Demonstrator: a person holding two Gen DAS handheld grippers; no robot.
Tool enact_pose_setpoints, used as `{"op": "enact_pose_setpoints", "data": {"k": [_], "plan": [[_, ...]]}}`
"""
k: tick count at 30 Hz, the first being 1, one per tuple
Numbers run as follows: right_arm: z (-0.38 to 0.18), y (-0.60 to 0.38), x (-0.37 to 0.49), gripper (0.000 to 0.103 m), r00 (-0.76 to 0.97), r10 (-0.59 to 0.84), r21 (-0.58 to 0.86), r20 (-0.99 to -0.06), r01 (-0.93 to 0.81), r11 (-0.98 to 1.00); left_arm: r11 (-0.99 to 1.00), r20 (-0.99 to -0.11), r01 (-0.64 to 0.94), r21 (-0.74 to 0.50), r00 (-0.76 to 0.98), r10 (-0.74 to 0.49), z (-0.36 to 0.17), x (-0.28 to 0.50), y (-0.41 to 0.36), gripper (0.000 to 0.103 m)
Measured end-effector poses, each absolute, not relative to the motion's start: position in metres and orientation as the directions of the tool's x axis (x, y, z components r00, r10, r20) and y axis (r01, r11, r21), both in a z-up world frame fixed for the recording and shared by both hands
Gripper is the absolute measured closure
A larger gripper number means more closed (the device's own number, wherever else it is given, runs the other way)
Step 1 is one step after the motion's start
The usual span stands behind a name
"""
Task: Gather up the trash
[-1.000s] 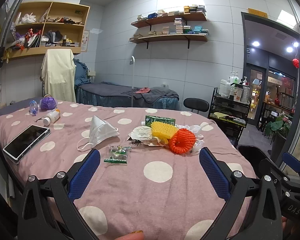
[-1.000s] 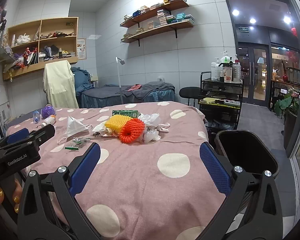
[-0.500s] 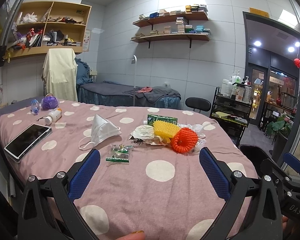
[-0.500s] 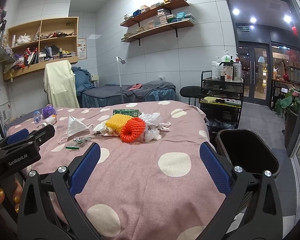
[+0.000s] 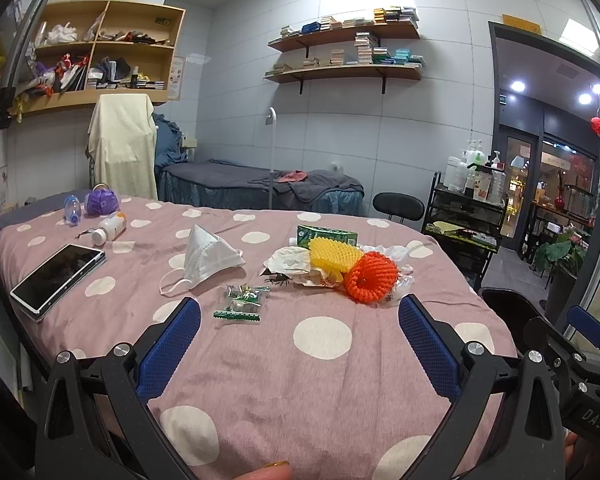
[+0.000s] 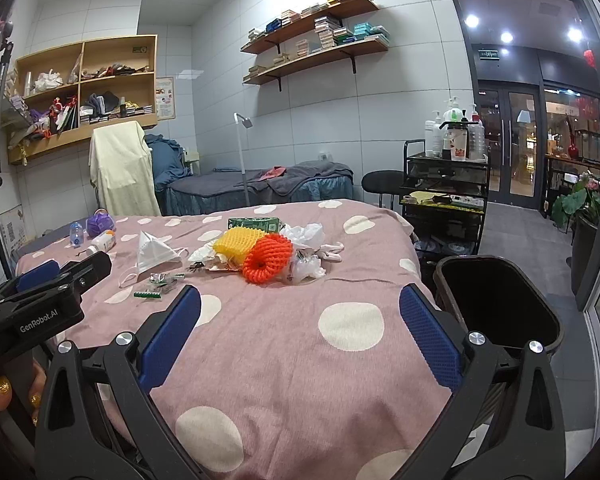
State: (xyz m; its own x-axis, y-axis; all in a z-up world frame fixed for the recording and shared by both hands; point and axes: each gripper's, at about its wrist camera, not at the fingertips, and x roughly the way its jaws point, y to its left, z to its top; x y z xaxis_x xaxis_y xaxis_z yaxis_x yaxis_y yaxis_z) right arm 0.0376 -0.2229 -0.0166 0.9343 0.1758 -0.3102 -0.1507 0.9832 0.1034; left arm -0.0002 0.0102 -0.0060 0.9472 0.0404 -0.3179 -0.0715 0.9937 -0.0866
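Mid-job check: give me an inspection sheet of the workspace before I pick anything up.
Surface: table with pink polka-dot cloth, wrinkled.
Job's things: orange foam net, yellow foam net, green carton, crumpled paper, candy wrappers, face mask; black bin open at the table's right edge.
Clutter: tablet, white bottle, purple item.
Grippers: left tool and right tool both open, empty, above the near edge.
Cables: nothing seen.
Surroundings: wall shelves, bed, cart, glass door.
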Motion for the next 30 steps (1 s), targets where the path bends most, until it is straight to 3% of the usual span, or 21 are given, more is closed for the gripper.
{"op": "enact_pose_setpoints", "data": {"k": [30], "plan": [[-0.0225, -0.2189, 0.0479, 0.005, 0.922, 0.190, 0.111, -0.339, -0.162, 0.981, 0.991, -0.354, -0.089, -0.098, 0.934, 0.049, -0.0122, 0.0081, 0.0137, 0.006]]}}
